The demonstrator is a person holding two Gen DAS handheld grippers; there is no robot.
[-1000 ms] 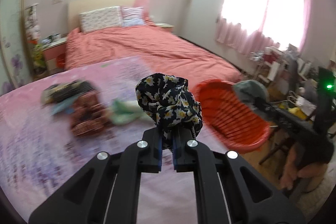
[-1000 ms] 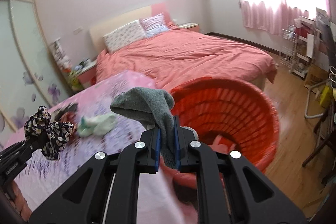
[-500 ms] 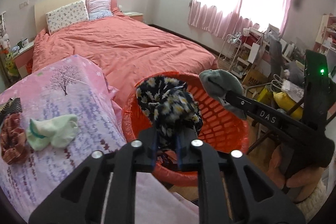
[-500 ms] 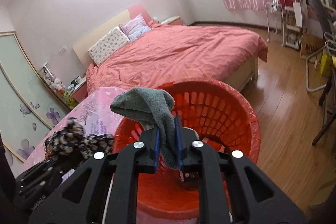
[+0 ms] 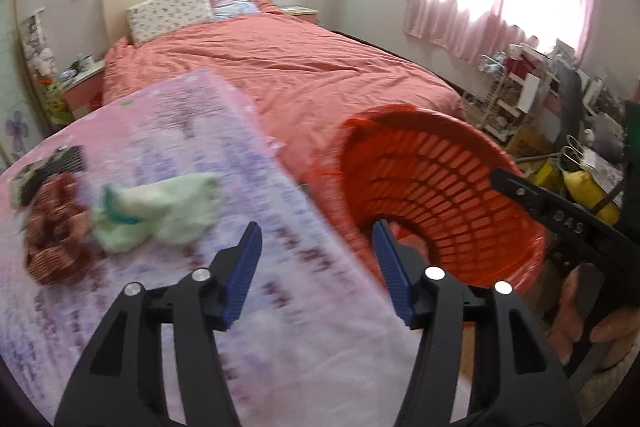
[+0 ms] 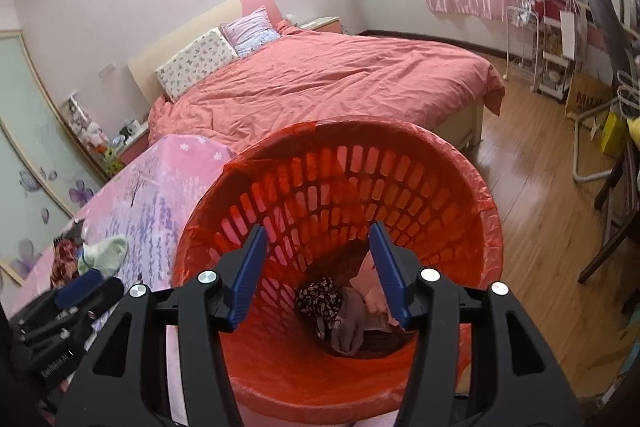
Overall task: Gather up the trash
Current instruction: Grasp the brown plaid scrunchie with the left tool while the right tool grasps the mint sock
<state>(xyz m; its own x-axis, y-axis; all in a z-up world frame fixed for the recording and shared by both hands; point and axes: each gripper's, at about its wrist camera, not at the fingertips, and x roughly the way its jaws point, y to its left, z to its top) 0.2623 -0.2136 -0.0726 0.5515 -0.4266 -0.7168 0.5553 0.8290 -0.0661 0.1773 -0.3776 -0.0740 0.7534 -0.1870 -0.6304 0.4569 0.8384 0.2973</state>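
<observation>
Red basket (image 6: 460, 195) holds floral cloth (image 6: 320, 301); my jaws are opening, empty; green sock (image 5: 160, 211) and brown cloth (image 5: 52, 239) remain mid-left.

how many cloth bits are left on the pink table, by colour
pale green sock: 1
dark red patterned cloth: 1
black striped cloth: 1
total: 3

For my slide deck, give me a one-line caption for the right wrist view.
Right gripper, jaws opening and empty, above the red basket holding a floral cloth.
</observation>
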